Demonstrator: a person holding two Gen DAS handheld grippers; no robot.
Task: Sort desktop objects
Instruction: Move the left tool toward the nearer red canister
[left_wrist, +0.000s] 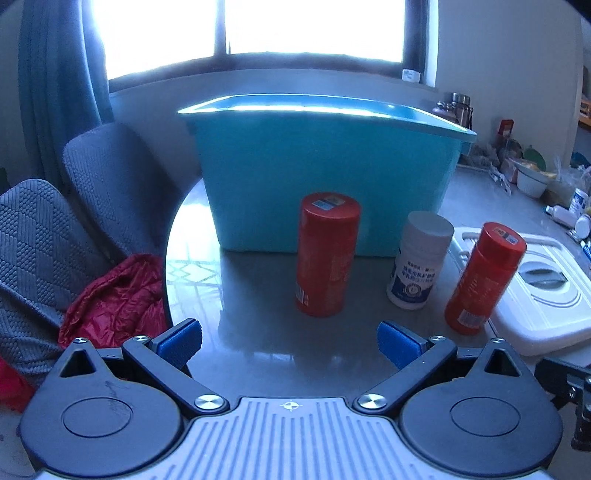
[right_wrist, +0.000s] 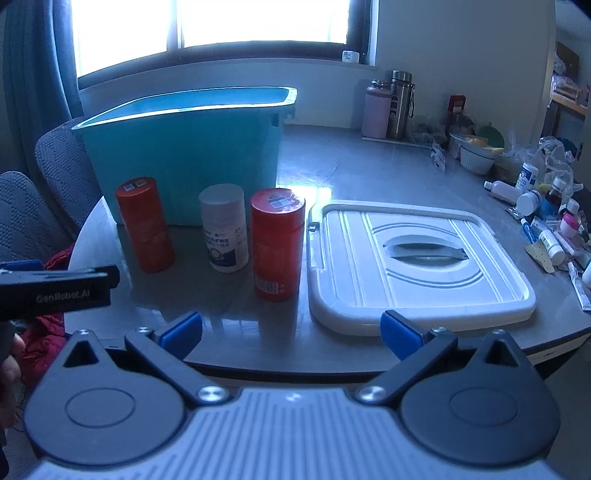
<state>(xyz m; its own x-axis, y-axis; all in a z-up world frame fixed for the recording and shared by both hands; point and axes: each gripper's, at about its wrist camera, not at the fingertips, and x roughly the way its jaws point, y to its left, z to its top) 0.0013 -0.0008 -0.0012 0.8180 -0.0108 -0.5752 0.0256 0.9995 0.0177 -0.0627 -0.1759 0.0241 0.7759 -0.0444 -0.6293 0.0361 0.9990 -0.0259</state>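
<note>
Two red canisters and a white bottle stand in a row on the grey table in front of a teal bin (left_wrist: 325, 173) (right_wrist: 184, 147). The left red canister (left_wrist: 327, 254) (right_wrist: 144, 223) is straight ahead of my left gripper (left_wrist: 290, 345), which is open and empty, short of it. The white bottle (left_wrist: 419, 260) (right_wrist: 224, 227) stands in the middle. The right red canister (left_wrist: 482, 278) (right_wrist: 277, 243) is ahead and left of my right gripper (right_wrist: 291, 332), open and empty near the table's front edge. A white bin lid (right_wrist: 417, 258) (left_wrist: 546, 295) lies flat to the right.
Small bottles and clutter (right_wrist: 546, 221) crowd the table's right side; two flasks (right_wrist: 391, 105) and a white bowl (right_wrist: 476, 157) stand at the back. Grey chairs (left_wrist: 55, 240) with a red cloth (left_wrist: 114, 299) sit left of the table. The left gripper's body (right_wrist: 55, 291) juts in from the left.
</note>
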